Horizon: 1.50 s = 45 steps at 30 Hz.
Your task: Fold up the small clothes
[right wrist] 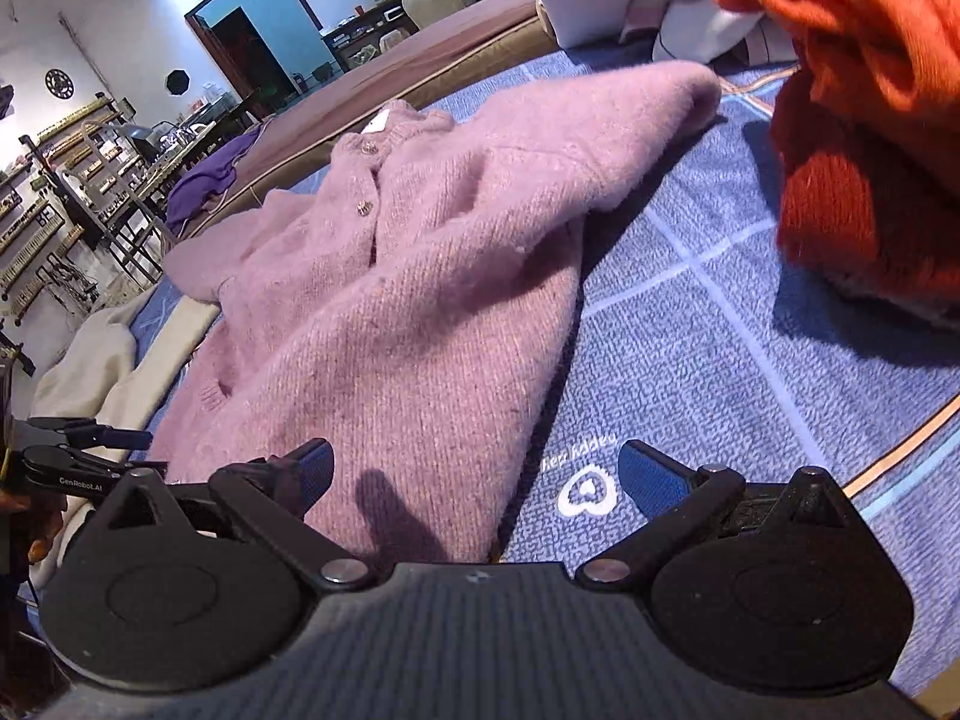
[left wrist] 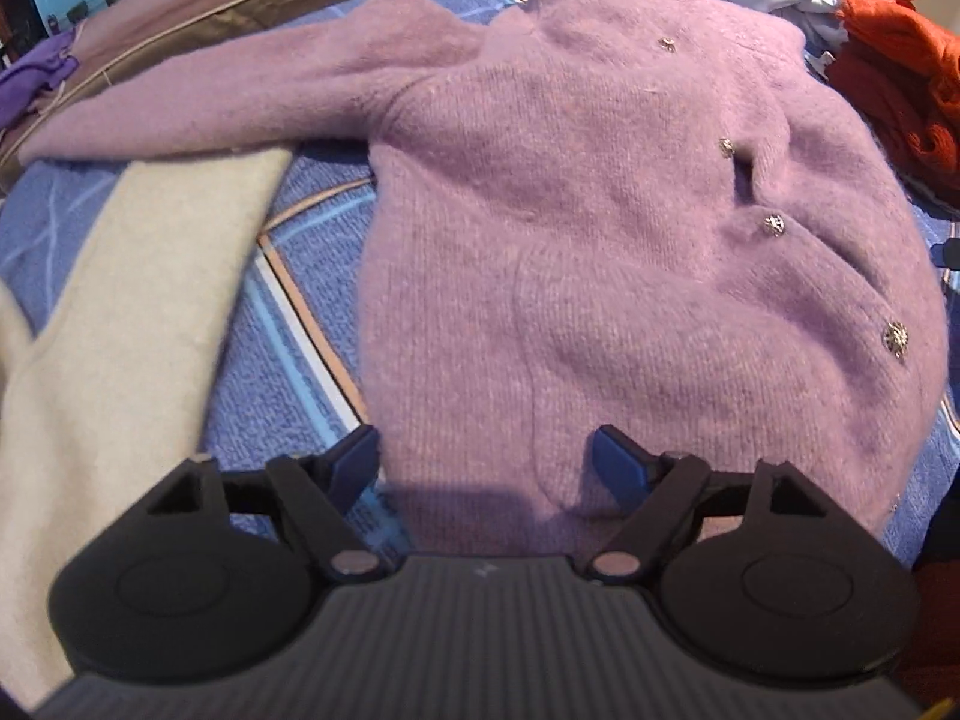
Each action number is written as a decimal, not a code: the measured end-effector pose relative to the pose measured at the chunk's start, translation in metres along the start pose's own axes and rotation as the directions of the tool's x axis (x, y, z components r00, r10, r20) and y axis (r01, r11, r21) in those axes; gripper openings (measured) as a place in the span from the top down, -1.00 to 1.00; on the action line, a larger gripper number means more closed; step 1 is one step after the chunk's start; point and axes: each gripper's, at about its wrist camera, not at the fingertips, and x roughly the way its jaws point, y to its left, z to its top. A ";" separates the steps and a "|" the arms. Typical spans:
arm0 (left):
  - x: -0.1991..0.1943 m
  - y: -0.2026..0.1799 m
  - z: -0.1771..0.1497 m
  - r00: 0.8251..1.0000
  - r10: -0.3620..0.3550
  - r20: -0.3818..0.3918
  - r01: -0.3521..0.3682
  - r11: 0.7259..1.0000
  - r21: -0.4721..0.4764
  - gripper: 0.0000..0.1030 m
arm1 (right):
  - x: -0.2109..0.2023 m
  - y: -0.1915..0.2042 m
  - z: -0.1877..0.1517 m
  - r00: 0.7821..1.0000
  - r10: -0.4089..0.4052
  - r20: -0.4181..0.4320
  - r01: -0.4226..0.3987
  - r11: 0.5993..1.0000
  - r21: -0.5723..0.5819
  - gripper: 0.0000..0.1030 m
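Observation:
A fuzzy lilac cardigan (left wrist: pixel 600 252) with sparkly buttons lies flat, front up, on a blue blanket (left wrist: pixel 300 276). One sleeve stretches out to the left; the other is folded in near the orange pile in the right wrist view. My left gripper (left wrist: pixel 486 468) is open and empty, its jaws straddling the cardigan's hem at the lower left corner. My right gripper (right wrist: pixel 474 474) is open and empty at the hem's right corner of the cardigan (right wrist: pixel 390 300). The left gripper (right wrist: pixel 90 450) shows at the left edge of the right wrist view.
A cream garment (left wrist: pixel 120 312) lies left of the cardigan. An orange knit pile (left wrist: pixel 900 78) sits at the right, also in the right wrist view (right wrist: pixel 858 120). A purple cloth (right wrist: pixel 204 180) lies on the brown bed edge behind. White fabrics are heaped at the far end.

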 end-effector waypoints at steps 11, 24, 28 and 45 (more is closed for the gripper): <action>0.005 -0.017 0.010 0.998 -0.009 0.064 0.012 0.999 -0.033 0.51 | 0.014 -0.004 -0.011 0.999 0.020 -0.033 -0.018 0.999 0.045 -1.00; -0.107 0.040 0.061 0.902 0.235 0.363 -0.156 0.959 -0.235 0.96 | 0.038 0.011 -0.020 0.964 0.254 -0.073 -0.250 0.966 0.058 -0.97; -0.105 0.054 0.045 0.942 0.165 0.292 -0.081 0.957 -0.279 -0.07 | 0.040 0.040 -0.014 0.981 0.194 -0.001 -0.193 0.979 0.060 0.29; -0.008 -0.053 -0.031 0.989 0.135 0.053 -0.124 0.978 -0.167 0.63 | -0.083 0.071 0.033 0.990 0.010 0.137 0.019 0.978 -0.208 -0.14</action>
